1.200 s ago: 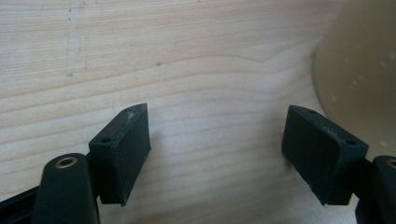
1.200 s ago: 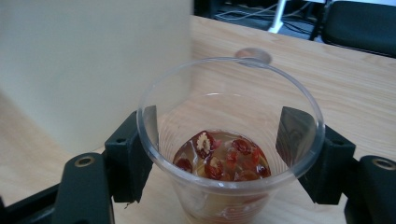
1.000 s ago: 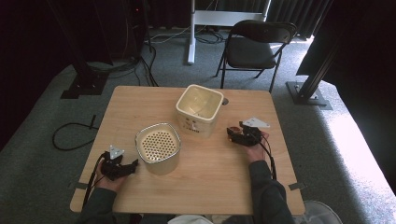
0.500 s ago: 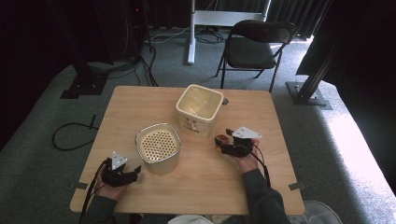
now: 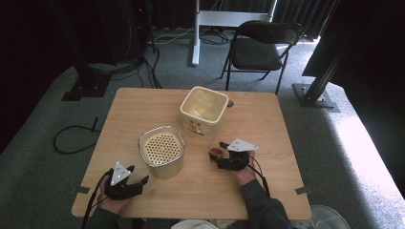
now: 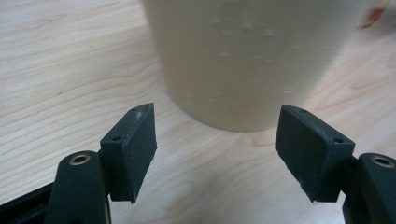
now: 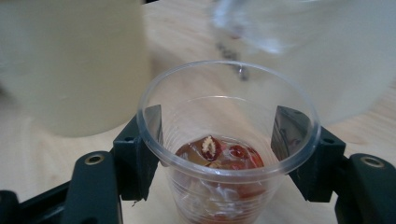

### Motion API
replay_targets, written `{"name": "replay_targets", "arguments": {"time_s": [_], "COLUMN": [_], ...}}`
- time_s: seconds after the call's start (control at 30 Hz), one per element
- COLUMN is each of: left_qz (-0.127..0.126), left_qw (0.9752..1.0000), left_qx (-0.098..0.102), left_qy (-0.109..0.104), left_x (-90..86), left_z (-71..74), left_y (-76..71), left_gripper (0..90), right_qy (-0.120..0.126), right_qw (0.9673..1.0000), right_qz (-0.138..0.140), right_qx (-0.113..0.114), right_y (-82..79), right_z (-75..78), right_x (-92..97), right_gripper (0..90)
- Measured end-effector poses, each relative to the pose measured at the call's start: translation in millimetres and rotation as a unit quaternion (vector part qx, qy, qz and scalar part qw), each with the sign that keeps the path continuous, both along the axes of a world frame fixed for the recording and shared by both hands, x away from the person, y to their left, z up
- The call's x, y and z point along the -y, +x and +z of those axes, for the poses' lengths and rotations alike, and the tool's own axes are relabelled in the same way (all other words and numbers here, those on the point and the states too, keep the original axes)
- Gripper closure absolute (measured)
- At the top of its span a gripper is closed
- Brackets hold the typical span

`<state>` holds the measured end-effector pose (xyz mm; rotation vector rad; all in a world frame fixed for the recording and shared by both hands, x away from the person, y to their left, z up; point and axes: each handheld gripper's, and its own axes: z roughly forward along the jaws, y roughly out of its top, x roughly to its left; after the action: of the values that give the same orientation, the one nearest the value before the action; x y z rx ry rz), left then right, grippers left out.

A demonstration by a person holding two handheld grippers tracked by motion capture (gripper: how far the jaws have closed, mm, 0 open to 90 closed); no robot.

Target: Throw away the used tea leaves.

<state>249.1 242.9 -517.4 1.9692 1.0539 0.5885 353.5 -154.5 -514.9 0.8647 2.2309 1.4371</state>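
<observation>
Cup [image 7: 229, 154] of red bits held in right gripper [image 5: 224, 159], unpoured; left gripper [image 5: 136, 186] empty (jaws just narrowed), strainer [image 5: 161, 150] ahead.

We see a clear cup [image 7: 229, 154] of red bits, cream strainer [image 5: 161, 150] dotted with holes, cream pot [image 5: 203, 114], pale wood table [image 5: 286, 143]

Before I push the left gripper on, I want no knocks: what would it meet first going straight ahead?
Most likely the cream strainer pot, dead ahead of the left gripper. Its open jaws hold nothing, with bare table before the pot; the gap is hard to judge.
</observation>
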Motion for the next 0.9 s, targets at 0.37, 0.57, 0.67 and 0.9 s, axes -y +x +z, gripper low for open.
{"name": "replay_targets", "arguments": {"time_s": [0.37,0.57,0.67,0.9], "left_qz": [-0.055,-0.073,-0.077,-0.094], "left_qw": [0.9984,0.9972,0.9968,0.9953], "left_qx": [0.015,0.017,0.017,0.015], "left_qy": [-0.009,-0.011,-0.012,-0.013], "left_x": [24.1,27.6,29.9,39.2], "left_z": [3.7,3.7,3.5,2.9], "left_y": [-25.9,-26.1,-25.7,-24.2], "left_gripper": [34.6,35.2,35.4,35.3], "right_qy": [-0.004,-0.001,-0.004,-0.015], "right_qw": [0.997,0.9932,0.9912,0.9894], "right_qz": [0.077,0.117,0.132,0.144], "right_qx": [0.0,0.001,0.004,-0.004], "right_y": [-38.2,-52.2,-57.3,-58.6], "right_z": [-3.6,-4.8,-5.3,-5.7], "right_x": [-28.8,-44.7,-52.4,-54.2], "right_gripper": [33.0,32.3,31.1,21.0]}}
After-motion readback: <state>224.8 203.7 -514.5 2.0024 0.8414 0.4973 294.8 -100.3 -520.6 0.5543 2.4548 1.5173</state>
